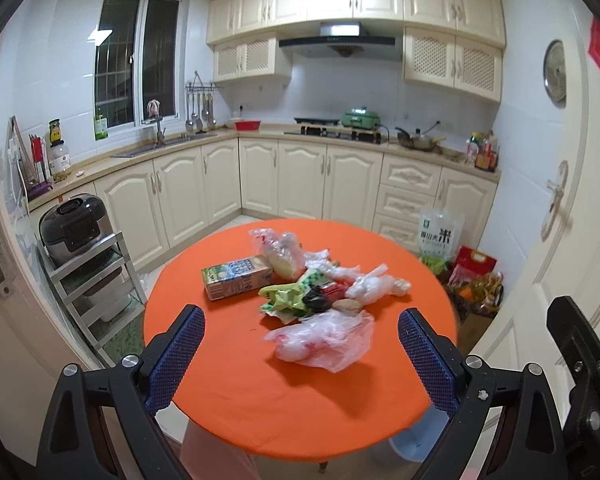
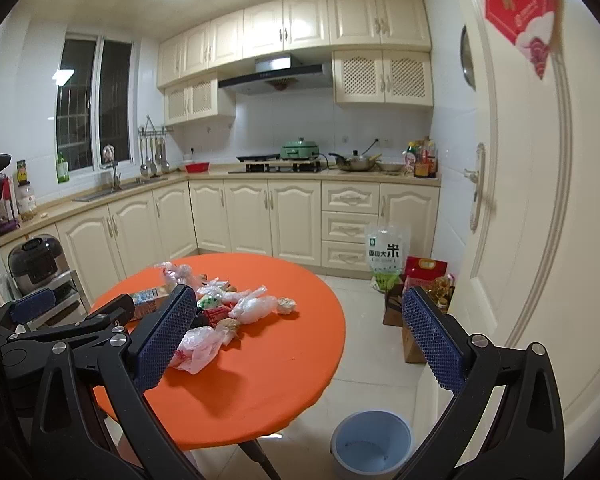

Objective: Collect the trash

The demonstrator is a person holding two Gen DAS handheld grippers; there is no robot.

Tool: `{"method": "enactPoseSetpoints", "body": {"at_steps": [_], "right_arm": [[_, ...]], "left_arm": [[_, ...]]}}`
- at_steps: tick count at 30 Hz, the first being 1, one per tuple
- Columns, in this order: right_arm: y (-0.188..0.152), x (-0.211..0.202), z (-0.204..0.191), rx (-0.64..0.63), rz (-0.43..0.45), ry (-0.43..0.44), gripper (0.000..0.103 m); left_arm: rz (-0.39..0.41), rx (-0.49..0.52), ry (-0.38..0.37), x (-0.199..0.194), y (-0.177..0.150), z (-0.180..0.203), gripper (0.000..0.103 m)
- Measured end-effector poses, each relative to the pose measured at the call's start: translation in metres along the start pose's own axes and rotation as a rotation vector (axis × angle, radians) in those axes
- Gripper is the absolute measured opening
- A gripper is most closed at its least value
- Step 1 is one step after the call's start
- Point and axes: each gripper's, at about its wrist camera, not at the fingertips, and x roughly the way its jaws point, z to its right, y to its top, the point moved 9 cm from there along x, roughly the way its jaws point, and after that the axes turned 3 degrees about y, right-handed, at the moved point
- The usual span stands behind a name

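A pile of trash lies on the round orange table (image 1: 260,400): a milk carton (image 1: 238,278) on its side, a clear plastic bag with red print (image 1: 324,340) nearest me, a green wrapper (image 1: 286,296), a black bag scrap (image 1: 318,298) and white knotted bags (image 1: 374,286). My left gripper (image 1: 300,328) hangs open above the table's near edge, with nothing between its fingers. My right gripper (image 2: 296,308) is open too, to the right of the pile (image 2: 236,308). A light blue bin (image 2: 372,442) stands on the floor beside the table (image 2: 260,380).
A rice cooker (image 1: 76,228) sits on a metal rack at left. A rice bag (image 1: 438,240) and boxes (image 1: 476,280) stand by the white door (image 2: 520,240) at right. Cabinets and a counter line the far walls. Tiled floor lies open between table and cabinets.
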Motion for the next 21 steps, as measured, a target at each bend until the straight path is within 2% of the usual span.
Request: {"method": "enactPoseSetpoints", "body": {"at_steps": [6, 12, 21], "right_arm": [[-0.005, 0.022, -0.021, 0.018, -0.049, -0.010, 0.103], [-0.016, 0.051, -0.044, 0.032, -0.122, -0.036, 0.103], [-0.043, 0.091, -0.073, 0.031, -0.242, -0.069, 0.103]], "left_arm": [[-0.055, 0.015, -0.039, 0.028, 0.008, -0.022, 0.094], [-0.145, 0.025, -0.093, 0.062, 0.012, -0.046, 0.094], [-0.285, 0.065, -0.133, 0.111, 0.000, -0.082, 0.094]]}}
